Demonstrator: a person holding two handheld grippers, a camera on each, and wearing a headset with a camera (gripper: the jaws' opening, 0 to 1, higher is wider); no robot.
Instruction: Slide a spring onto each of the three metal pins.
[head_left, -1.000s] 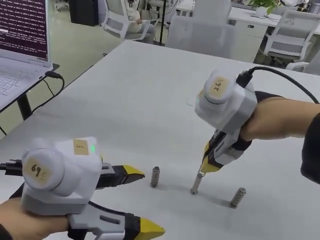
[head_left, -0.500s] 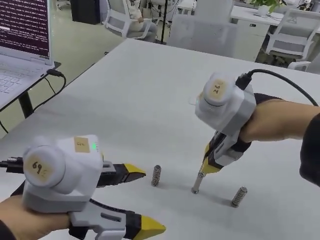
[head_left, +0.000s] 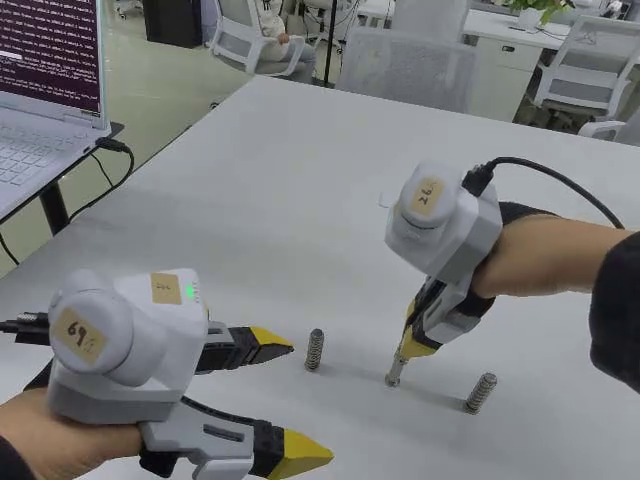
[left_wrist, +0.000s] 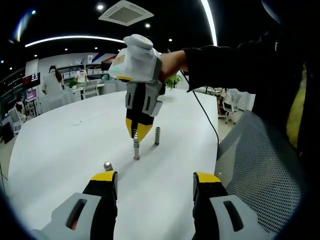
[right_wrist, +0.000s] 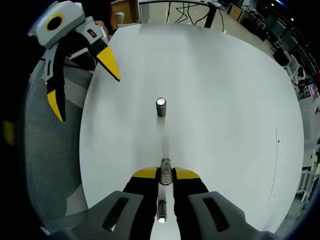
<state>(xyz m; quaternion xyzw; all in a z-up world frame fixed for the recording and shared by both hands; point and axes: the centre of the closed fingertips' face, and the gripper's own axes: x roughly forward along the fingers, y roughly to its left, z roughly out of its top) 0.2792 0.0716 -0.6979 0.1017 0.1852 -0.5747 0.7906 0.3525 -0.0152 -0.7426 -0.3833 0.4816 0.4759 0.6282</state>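
Across the bare white tabletop (head_left: 250, 180) three short metal pins stand in a loose row near the person's edge, set apart from one another. The left gripper (head_left: 295, 400) hangs low over that near edge, its yellow-tipped jaws spread wide with nothing between them, aimed along the row. The first pin (head_left: 315, 350), the one closest to it, wears a spring along its length, and so does the third pin (head_left: 480, 393) at the other end. Over the middle pin (head_left: 394, 377) the right gripper (head_left: 411, 350) points steeply down, its jaws pinched on a spring (right_wrist: 165, 172) that sits around the pin's upper part, while the pin's lower end shows beneath the tips and rests on the table. A black cable (head_left: 530, 160) loops off the back of the right gripper. Off to the side an open laptop (head_left: 45, 90) sits on a separate stand, its screen full of text. Beyond the table are office chairs (head_left: 410, 65), more desks and a potted plant (head_left: 525, 10), and a ceiling light strip (left_wrist: 207, 22) runs overhead.
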